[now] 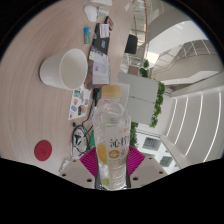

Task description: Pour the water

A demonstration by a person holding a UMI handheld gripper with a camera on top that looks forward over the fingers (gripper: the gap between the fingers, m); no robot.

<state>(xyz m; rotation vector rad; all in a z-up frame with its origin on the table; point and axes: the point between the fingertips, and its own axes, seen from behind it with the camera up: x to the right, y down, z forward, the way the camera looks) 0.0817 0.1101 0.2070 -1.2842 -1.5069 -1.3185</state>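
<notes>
I am gripping a clear water bottle point(114, 135) with a yellow cap, the gripper point(113, 162) clamping it between both pink pads point(92, 158) and holding it upright above a cluttered table point(48, 118). A white cup point(64, 68) is standing well beyond the fingers, and a red disc point(43, 150) is lying off to the side.

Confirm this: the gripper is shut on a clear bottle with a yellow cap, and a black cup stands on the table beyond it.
Not quite. The cup is white, not black, as the gripper view shows. The rest holds: the gripper is shut on the clear bottle with the yellow cap, and the cup stands on the table beyond it.
</notes>
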